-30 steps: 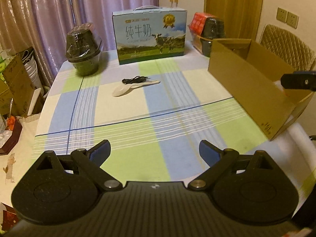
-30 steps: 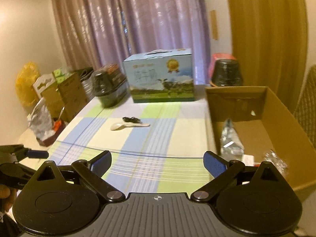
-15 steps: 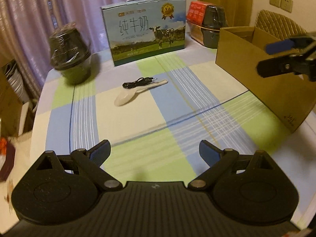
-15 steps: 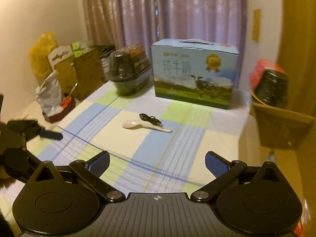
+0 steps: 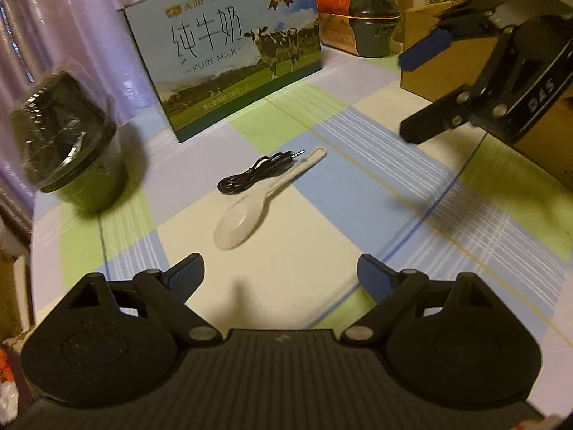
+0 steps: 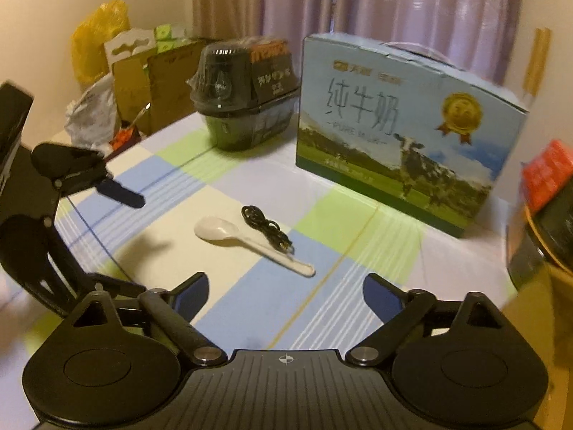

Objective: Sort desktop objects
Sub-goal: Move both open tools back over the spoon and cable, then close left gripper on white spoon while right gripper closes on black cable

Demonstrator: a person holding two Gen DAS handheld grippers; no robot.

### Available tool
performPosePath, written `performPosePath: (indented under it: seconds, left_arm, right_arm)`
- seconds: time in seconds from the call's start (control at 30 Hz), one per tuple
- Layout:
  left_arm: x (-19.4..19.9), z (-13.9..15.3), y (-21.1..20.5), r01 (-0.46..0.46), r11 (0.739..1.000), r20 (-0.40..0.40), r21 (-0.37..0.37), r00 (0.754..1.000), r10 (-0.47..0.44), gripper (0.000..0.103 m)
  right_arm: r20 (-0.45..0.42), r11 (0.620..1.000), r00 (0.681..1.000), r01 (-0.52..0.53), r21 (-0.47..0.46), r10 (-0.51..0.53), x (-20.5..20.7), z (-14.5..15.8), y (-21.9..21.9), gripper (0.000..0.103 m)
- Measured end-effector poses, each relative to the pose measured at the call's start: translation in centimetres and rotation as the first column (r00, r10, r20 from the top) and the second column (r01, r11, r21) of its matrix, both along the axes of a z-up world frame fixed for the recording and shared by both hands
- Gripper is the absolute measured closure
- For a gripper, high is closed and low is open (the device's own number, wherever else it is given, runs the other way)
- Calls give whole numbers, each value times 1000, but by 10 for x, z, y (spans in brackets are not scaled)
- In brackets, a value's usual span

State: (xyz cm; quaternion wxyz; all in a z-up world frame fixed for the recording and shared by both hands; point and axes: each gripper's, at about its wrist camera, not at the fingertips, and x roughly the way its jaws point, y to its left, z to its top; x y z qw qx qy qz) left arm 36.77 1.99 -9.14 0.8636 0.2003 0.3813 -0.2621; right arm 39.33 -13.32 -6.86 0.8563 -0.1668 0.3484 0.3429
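A white plastic spoon [image 5: 256, 202] [image 6: 243, 238] lies on the checked tablecloth, with a coiled black audio cable [image 5: 254, 173] [image 6: 266, 225] touching its handle. My left gripper [image 5: 281, 274] hovers open just short of the spoon's bowl, nothing between its fingers. My right gripper [image 6: 286, 292] is open too, close to the spoon's handle end. In the left wrist view the right gripper [image 5: 412, 96] hangs at the upper right, above the table. The right wrist view shows the left gripper [image 6: 121, 236] at the left edge.
A blue milk carton box [image 5: 229, 50] [image 6: 404, 143] stands at the back of the table. A wrapped black bowl pack [image 5: 68, 136] [image 6: 243, 93] sits to its left, another [image 5: 372, 21] to its right. An open cardboard box [image 5: 501, 107] stands on the right. Bags and boxes [image 6: 118, 82] crowd the floor beyond the table.
Both grippers have moved in toward the spoon and cable, which now look much larger. The right gripper has swung away from the cardboard box to face the table's middle. Both stay open.
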Motion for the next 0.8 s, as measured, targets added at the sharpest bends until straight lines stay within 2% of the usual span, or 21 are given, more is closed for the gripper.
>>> performPosePath:
  seconds: [0.1, 0.23, 0.47, 0.6, 0.7, 0.8]
  left_arm:
    - [18, -5, 4, 28, 1000, -21, -2, 999, -28, 24]
    - [37, -10, 6, 78, 997, -24, 20, 997, -78, 26]
    - [62, -16, 4, 141, 990, -5, 12, 990, -141, 27]
    - [68, -18, 2, 184, 983, 4, 24, 983, -185, 36]
    - [74, -21, 3, 191, 981, -11, 23, 982, -190, 43]
    - [77, -23, 4, 199, 980, -23, 10, 980, -198, 46]
  right_arm:
    - [-1, 999, 999, -46, -19, 46, 13, -7, 7, 27]
    - [4, 994, 995, -100, -52, 101, 29, -15, 19, 41]
    - [5, 988, 990, -138, -74, 139, 53, -28, 39, 53]
    - [3, 980, 985, -173, -97, 174, 62, -37, 54, 57]
    - [-11, 976, 982, -188, -105, 188, 69, -43, 64, 65]
    - [-27, 978, 983, -185, -96, 183, 77, -49, 73, 68]
